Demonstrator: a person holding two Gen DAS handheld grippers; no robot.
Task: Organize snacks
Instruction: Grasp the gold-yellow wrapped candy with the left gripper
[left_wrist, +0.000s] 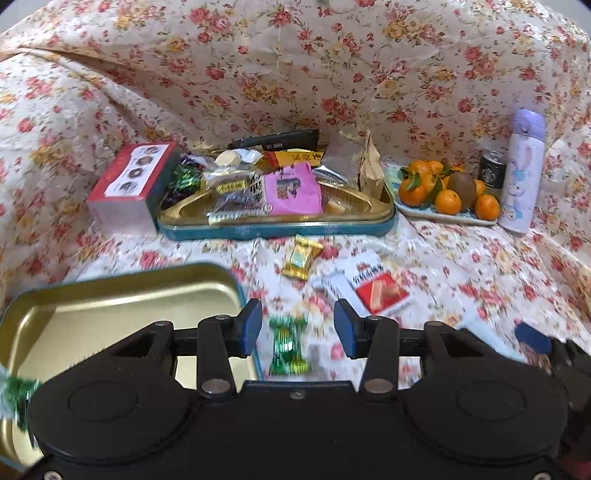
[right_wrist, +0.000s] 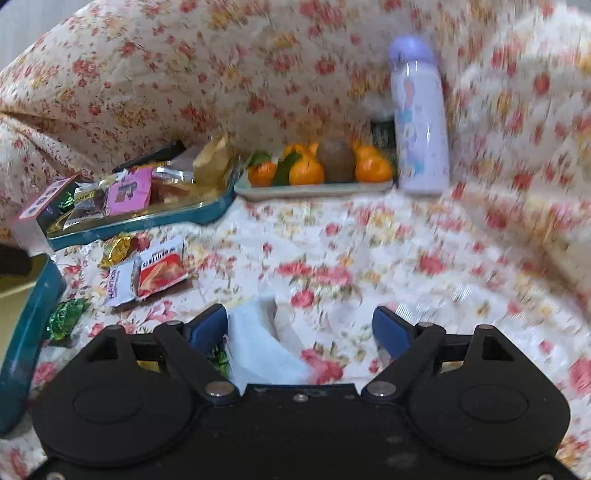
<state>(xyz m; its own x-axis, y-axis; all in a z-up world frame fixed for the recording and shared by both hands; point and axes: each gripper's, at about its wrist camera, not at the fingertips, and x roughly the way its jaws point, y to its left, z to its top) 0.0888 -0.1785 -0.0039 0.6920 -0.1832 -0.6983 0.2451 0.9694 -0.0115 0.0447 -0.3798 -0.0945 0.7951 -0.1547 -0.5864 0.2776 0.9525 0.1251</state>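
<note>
Nearest us, the left tongs (left_wrist: 297, 330) are spread wide w/ nothing between the pads; the green foil candy (left_wrist: 289, 345) lies on the flowered cloth (left_wrist: 461, 266) right in the gap, touching neither pad. We judge it v. light, crinkly and slippery: take it across the fat middle, not the twisted ends, which would just fold. Beside it on the left sits the empty gold tin lid (left_wrist: 122, 299), likely where loose bits go.

The right tongs (right_wrist: 300, 326) are also wide open and hold nothing; a white tissue-like wad (right_wrist: 258, 343) lies by the left pad, soft and shapeless, contact unclear thru blur.

Further out: a gold-wrapped sweet (left_wrist: 301, 256) and a red-and-white packet (left_wrist: 376, 286), flat, thin, probably brittle inside, so pinch an edge seam lightly. Beyond, the blue tin (left_wrist: 280, 229) already piled w/ snacks, a red box (left_wrist: 133, 181) touching its left end. Farthest right, a plate of oranges (left_wrist: 447, 218) and a lilac flask (left_wrist: 522, 170).
</note>
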